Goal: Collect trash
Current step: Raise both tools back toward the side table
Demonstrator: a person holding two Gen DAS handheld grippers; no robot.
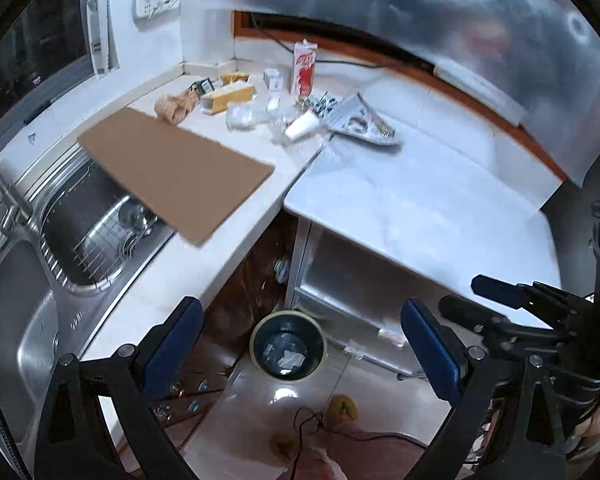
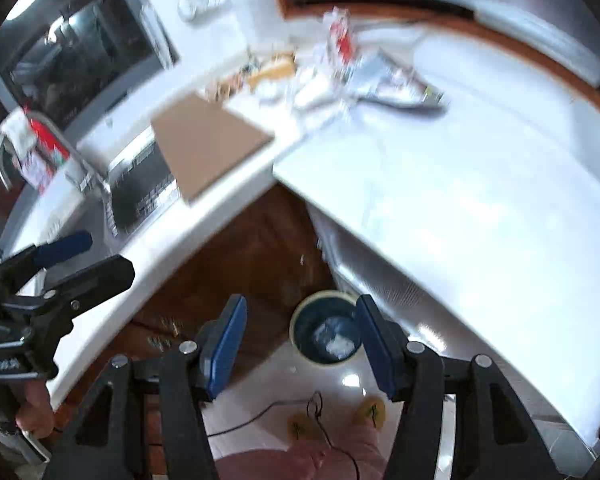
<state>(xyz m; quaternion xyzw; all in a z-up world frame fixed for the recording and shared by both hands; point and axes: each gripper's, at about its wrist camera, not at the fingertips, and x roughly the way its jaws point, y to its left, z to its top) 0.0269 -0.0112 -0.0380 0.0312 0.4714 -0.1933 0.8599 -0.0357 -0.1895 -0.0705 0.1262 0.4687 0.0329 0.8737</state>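
Note:
A dark trash bin (image 1: 287,346) with a pale rim stands on the floor below the counter corner, with crumpled white trash inside; it also shows in the right wrist view (image 2: 326,334). Trash lies at the counter's back: a red and white carton (image 1: 304,68), a white paper cup (image 1: 303,126), a folded newspaper (image 1: 360,120), a yellow box (image 1: 229,98), clear plastic wrap (image 1: 241,117) and brown paper (image 1: 175,108). My left gripper (image 1: 300,344) is open and empty above the bin. My right gripper (image 2: 300,340) is open and empty above the bin too.
A brown cardboard sheet (image 1: 175,170) lies on the counter and overhangs the steel sink (image 1: 91,236). A faucet (image 1: 3,196) stands at the left. The white counter (image 1: 420,208) runs right. Wooden cabinets (image 2: 235,264) are below. A cable (image 2: 320,408) and slippered feet are on the floor.

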